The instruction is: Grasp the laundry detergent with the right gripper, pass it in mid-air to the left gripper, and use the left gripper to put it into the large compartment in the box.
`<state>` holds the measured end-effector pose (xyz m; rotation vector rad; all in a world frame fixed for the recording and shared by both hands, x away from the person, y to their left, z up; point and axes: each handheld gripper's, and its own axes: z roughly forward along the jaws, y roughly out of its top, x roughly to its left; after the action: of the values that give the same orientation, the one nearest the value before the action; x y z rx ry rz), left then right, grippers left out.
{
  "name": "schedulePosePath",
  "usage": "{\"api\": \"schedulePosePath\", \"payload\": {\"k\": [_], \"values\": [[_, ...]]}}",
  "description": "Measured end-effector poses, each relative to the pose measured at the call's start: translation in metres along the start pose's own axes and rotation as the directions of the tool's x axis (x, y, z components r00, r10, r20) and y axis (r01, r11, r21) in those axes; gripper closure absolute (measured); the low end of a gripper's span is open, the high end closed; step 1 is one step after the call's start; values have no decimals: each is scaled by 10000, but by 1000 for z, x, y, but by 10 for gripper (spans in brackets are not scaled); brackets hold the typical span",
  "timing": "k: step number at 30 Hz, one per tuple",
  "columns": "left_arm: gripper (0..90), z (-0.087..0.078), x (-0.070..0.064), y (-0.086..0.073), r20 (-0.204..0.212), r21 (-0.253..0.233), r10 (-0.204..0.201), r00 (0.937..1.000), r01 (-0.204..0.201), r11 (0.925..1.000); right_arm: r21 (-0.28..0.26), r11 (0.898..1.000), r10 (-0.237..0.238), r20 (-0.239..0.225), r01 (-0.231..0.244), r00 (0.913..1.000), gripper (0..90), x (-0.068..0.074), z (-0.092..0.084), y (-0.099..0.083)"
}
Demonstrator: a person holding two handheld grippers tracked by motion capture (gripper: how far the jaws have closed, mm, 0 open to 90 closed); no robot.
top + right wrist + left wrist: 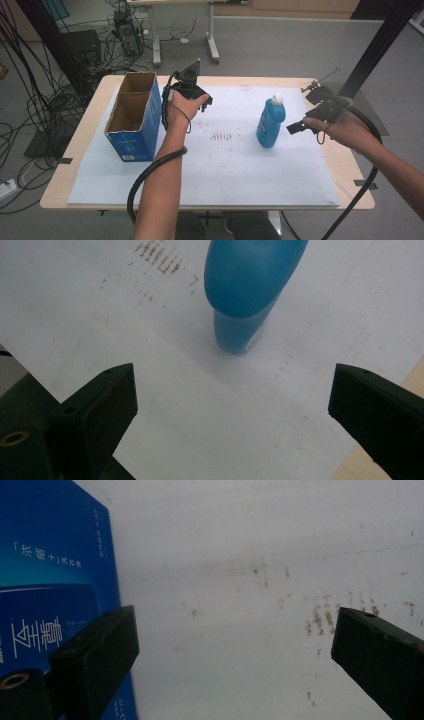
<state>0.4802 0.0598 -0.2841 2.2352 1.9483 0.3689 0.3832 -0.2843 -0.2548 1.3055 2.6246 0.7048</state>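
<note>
A blue bottle (pixel 270 124) with a white cap stands upright on the white mat (pixel 225 170), right of centre. My right gripper (pixel 302 111) is held just right of it, open, jaws apart from it. In the right gripper view the bottle (pixel 250 285) rises ahead of the open right gripper (pixel 232 385), with bare mat between the jaws. An open blue cardboard box (pixel 132 120) stands at the left. My left gripper (pixel 192 95) hovers just right of the box, open and empty. In the left gripper view the box wall (pixel 50 580) is beside the left jaw of the left gripper (pixel 235 630).
Brownish smudges (pixel 222 136) mark the mat's middle. The mat lies on a wooden table (pixel 60 185) whose edges show all around. Cables and equipment (pixel 125 35) sit on the floor beyond the far edge. A black frame post (pixel 380 45) rises at the right.
</note>
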Motion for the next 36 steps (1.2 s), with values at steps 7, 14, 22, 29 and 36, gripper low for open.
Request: {"api": "schedulePosePath", "payload": {"k": [7, 14, 22, 29, 36], "values": [[55, -3, 2, -1, -104, -45, 23, 9999, -23, 10000, -340, 9994, 86, -159, -91, 9998, 48, 0, 6, -4], [55, -4, 6, -3, -138, -116, -32, 9999, 30, 9999, -663, 9977, 132, -205, -146, 9997, 41, 1, 11, -6], [55, -3, 8, -6, -163, -70, -23, 9999, 22, 10000, -1041, 9945, 108, -286, -138, 9995, 36, 0, 22, -9], [55, -2, 9, -7, -212, -79, -25, 9998, 23, 10000, -1528, 9874, 382, -228, -413, 9990, 35, -5, 35, -14], [55, 0, 10, -8, -261, -40, 4, 9997, -5, 10000, -1809, 9815, 629, -41, -626, 9980, 35, -8, 53, -16]]}}
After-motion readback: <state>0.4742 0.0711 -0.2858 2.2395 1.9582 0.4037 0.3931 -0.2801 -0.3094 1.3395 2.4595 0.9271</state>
